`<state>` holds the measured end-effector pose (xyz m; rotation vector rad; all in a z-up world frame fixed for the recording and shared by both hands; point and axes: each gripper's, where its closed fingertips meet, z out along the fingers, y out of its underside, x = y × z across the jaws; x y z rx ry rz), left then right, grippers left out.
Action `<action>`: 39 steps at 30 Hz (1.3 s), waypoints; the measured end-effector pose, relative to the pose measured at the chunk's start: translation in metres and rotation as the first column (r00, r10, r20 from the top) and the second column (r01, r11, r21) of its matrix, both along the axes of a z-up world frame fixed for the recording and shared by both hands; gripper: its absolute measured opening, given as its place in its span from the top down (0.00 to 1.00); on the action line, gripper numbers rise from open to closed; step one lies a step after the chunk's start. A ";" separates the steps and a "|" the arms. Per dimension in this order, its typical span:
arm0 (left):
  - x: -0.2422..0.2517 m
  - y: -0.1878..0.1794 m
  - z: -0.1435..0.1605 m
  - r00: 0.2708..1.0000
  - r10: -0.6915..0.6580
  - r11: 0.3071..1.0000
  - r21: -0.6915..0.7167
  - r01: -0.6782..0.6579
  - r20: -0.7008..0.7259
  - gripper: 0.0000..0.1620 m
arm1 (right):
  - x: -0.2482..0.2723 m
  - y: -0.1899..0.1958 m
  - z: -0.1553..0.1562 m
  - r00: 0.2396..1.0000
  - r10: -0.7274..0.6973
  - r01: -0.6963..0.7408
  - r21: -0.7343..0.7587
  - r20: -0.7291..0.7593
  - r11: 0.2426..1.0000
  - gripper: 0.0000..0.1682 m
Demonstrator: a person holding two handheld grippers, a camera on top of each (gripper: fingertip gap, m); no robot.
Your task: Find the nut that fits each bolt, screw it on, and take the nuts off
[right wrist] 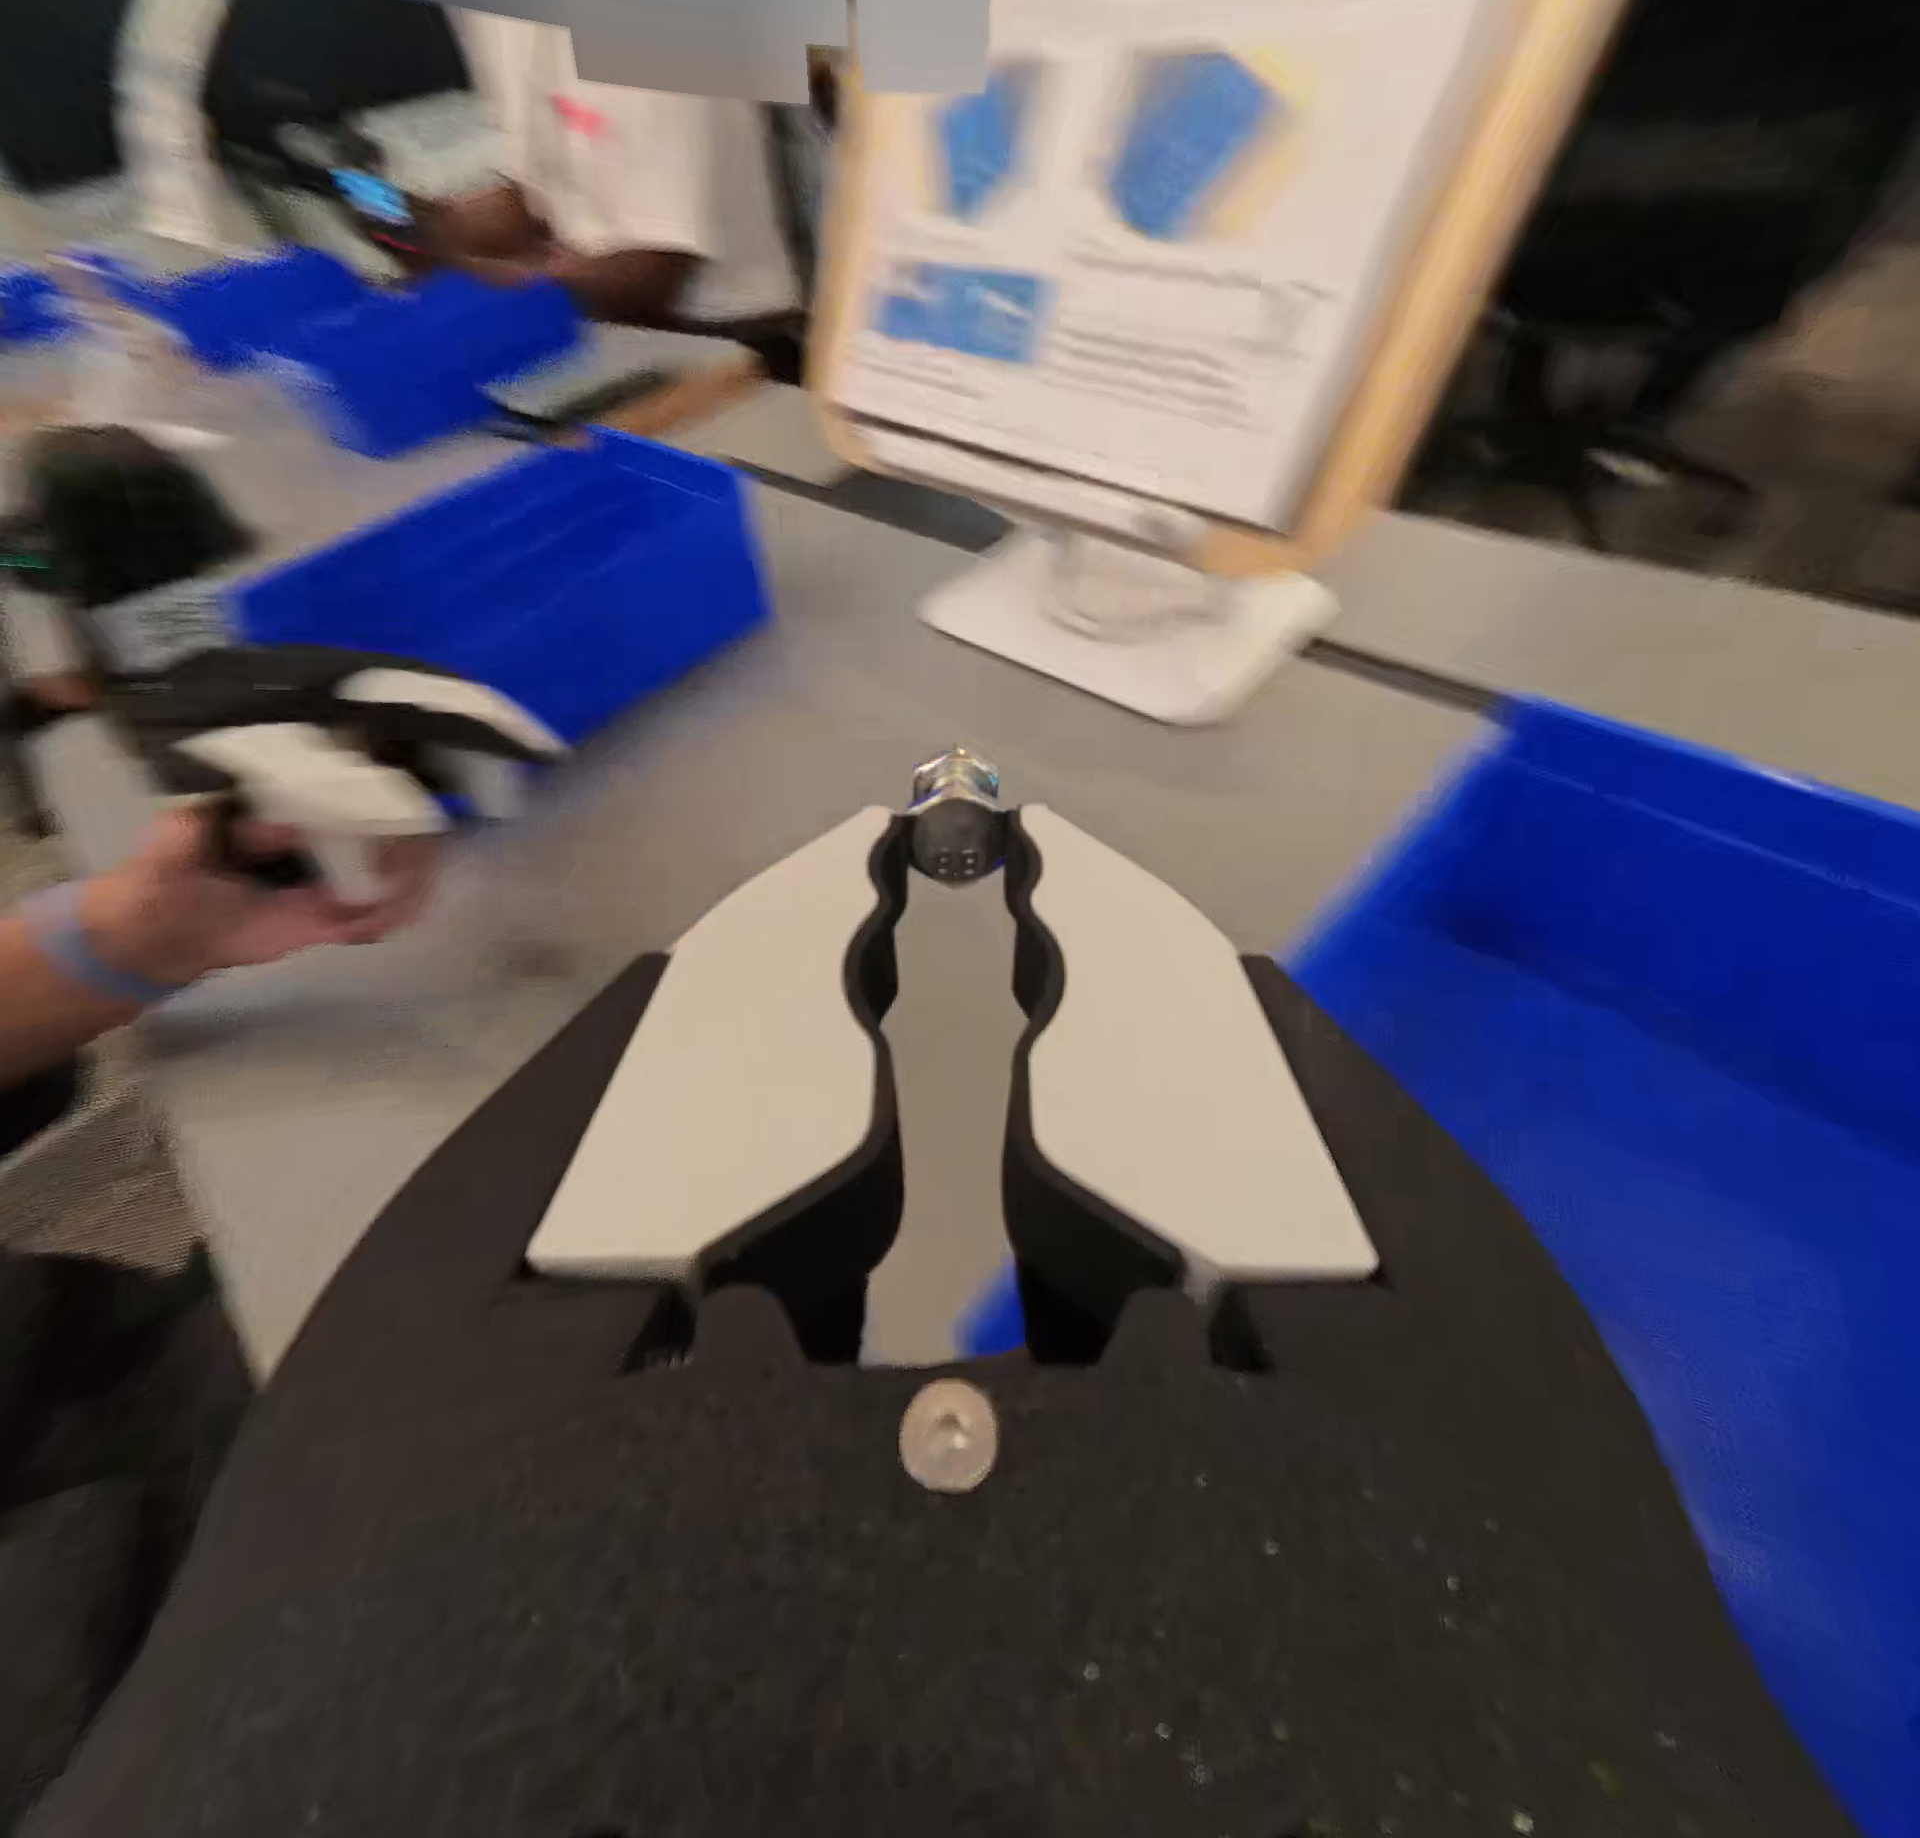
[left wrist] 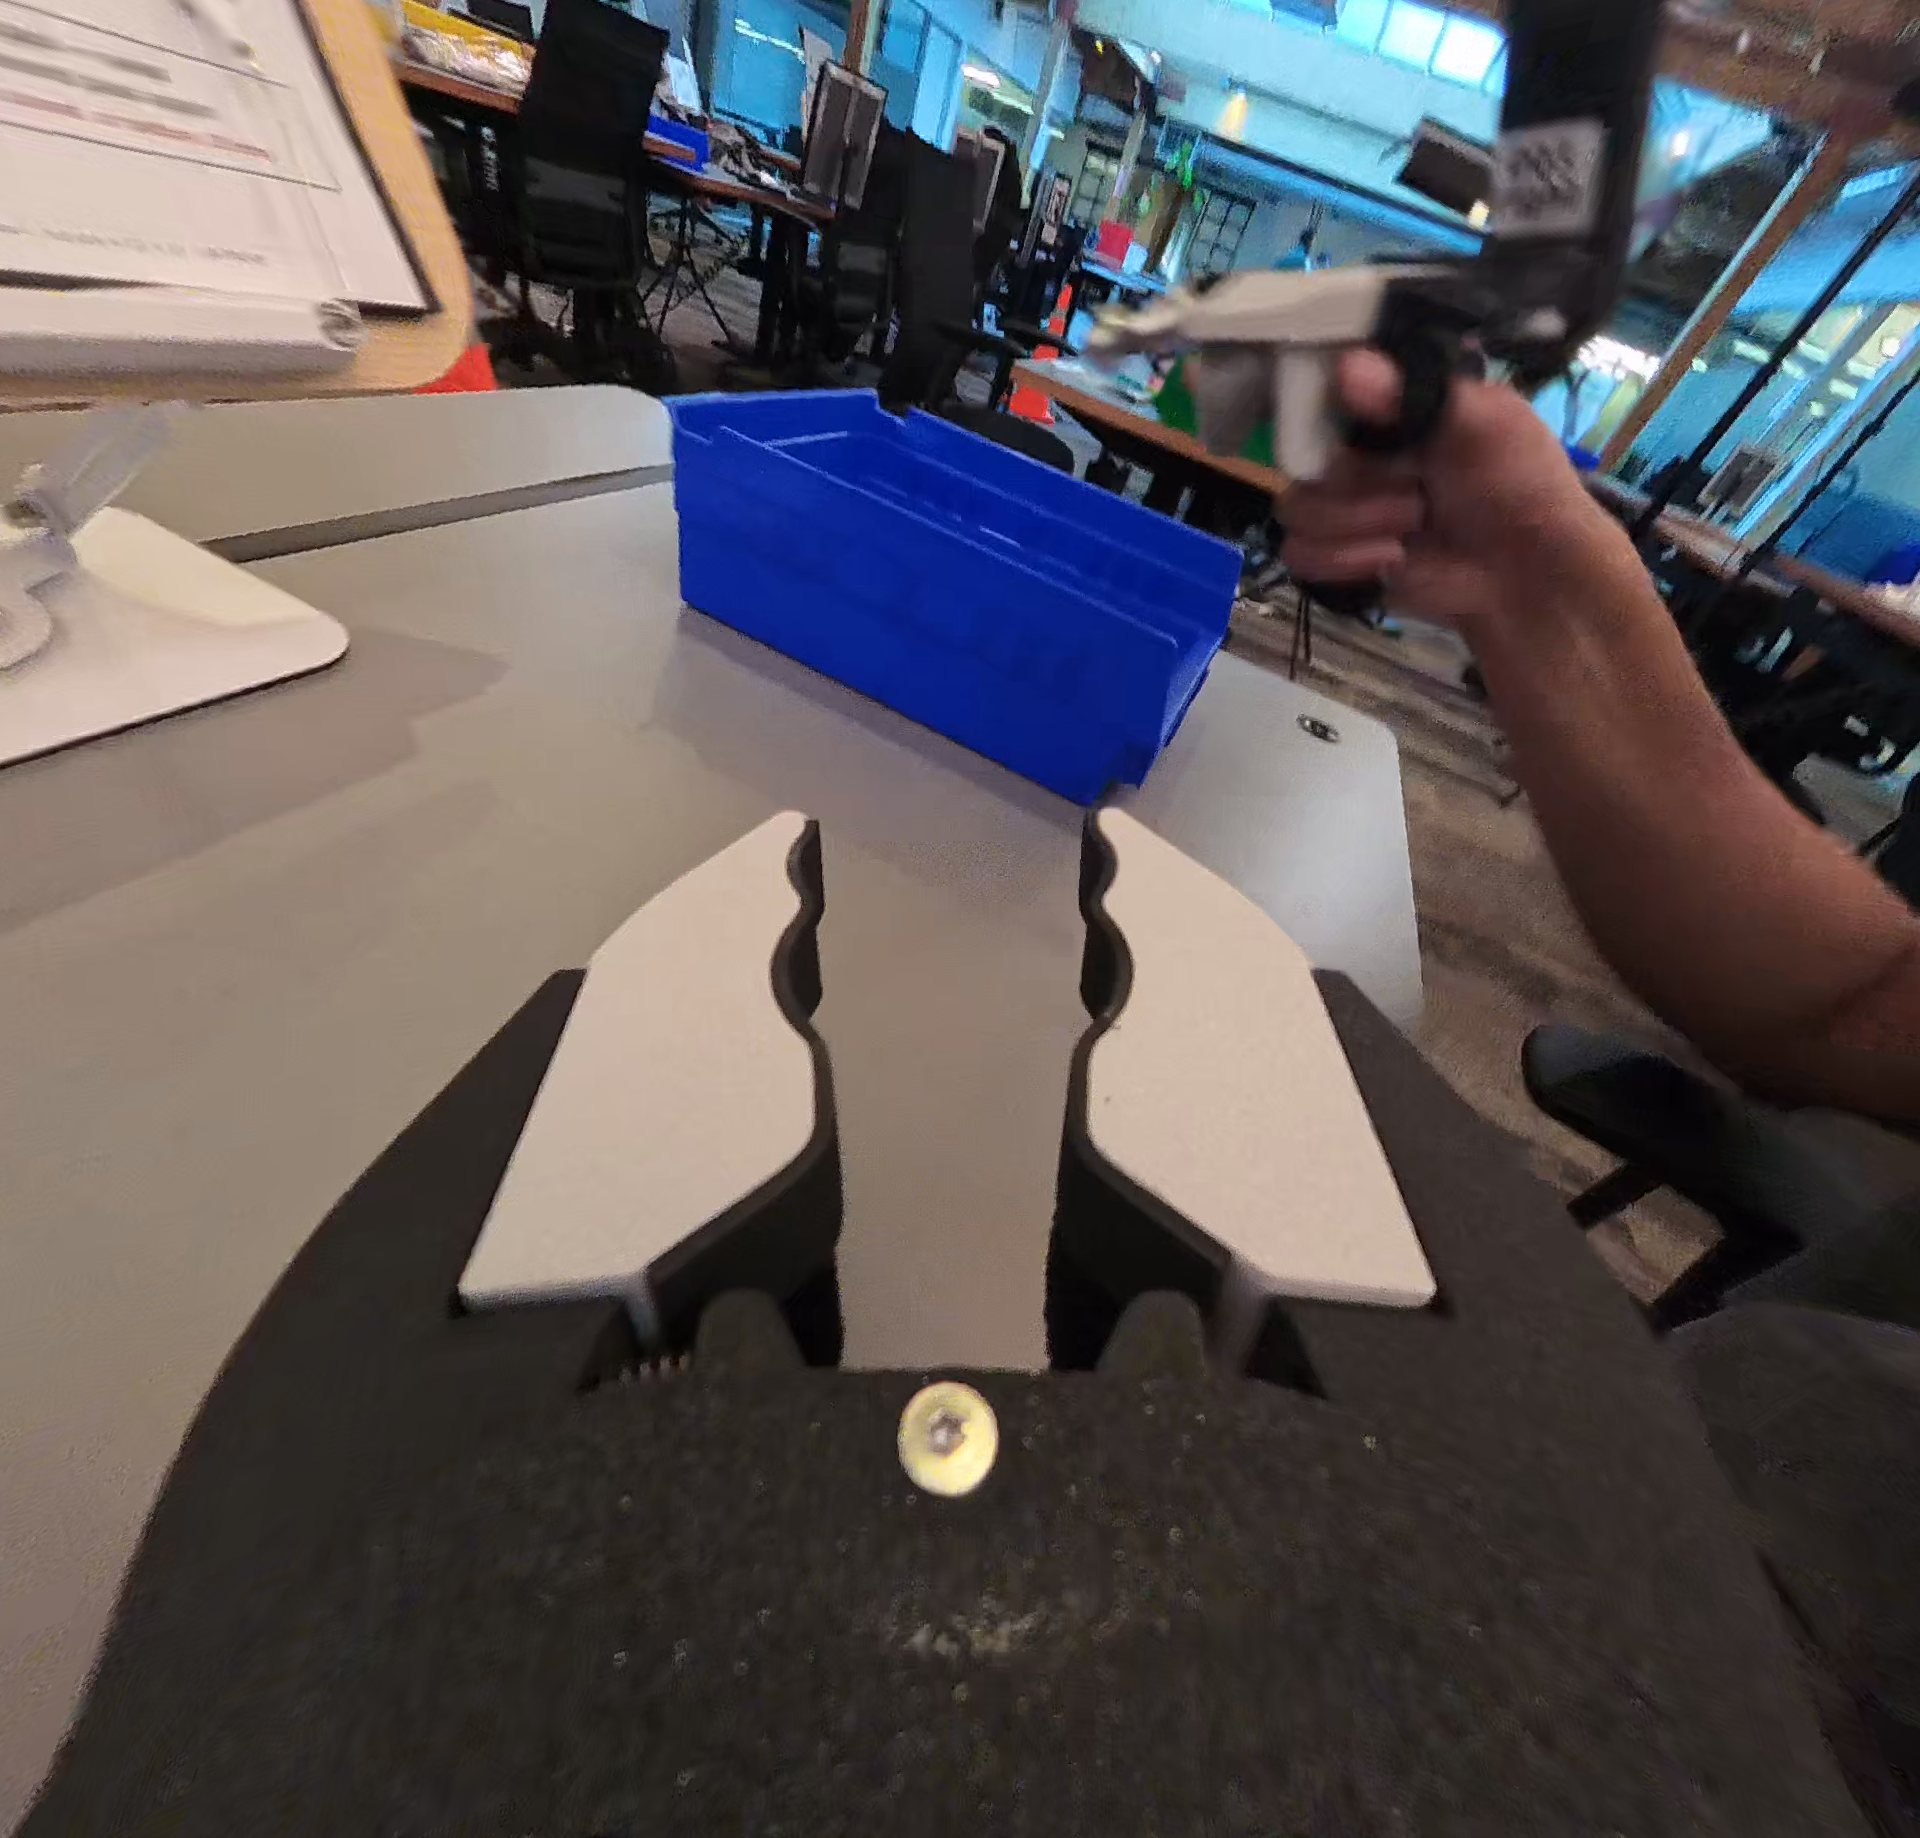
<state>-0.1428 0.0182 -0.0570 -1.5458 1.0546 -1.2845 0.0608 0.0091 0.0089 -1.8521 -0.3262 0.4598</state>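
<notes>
The right gripper (right wrist: 956,838) pinches a small, hard, slippery steel bolt (right wrist: 956,832) at frame centre; the left gripper (left wrist: 948,853) is spread, empty

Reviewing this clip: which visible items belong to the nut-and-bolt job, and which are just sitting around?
In the job: bolt held in the right gripper; open left gripper; blue bin.

Lying about: document stand; office chairs behind the table.

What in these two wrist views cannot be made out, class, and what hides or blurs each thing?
- Blue bin, left wrist view: its inside is hidden by its near wall.
- Bolt, right wrist view: only its head shows in the right gripper; whether a nut is on it is blurred.
- Left gripper: open, nothing between its fingers.
- Sheets on the stand: smeared by motion.
</notes>
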 end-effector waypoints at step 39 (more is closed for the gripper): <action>0.021 -0.018 -0.028 0.993 -0.079 0.996 -0.060 0.073 -0.091 0.70 | -0.022 0.013 -0.014 0.996 -0.037 0.041 0.045 -0.079 0.998 0.75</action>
